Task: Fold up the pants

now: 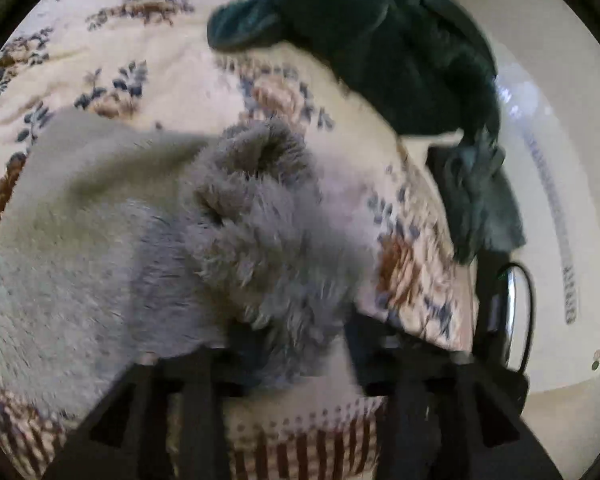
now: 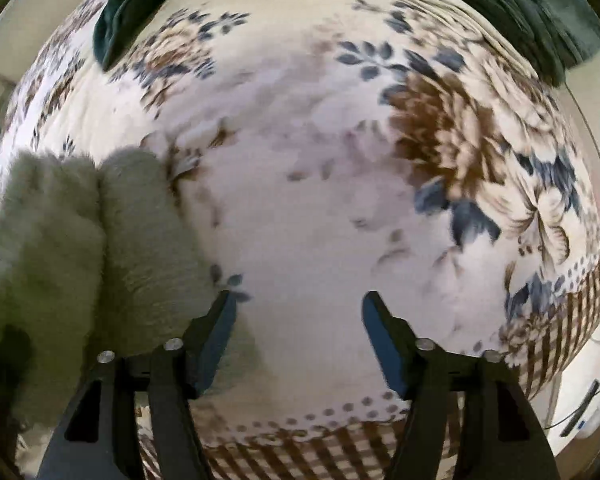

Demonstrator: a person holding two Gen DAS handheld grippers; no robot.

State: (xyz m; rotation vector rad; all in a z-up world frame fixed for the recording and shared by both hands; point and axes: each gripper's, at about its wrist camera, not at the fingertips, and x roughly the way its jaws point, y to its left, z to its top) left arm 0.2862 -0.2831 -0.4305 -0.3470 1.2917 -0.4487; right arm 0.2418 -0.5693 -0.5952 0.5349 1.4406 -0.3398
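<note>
Grey fleece pants [image 1: 148, 248] bunched on floral blanket [image 2: 300, 180], long axis unclear, both grippers' jaws spread, gripping nothing

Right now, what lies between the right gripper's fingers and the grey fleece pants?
Nothing: the right gripper hangs open over bare floral blanket, and the grey fleece pants sit just beside its left finger, seen in the right wrist view.
</note>
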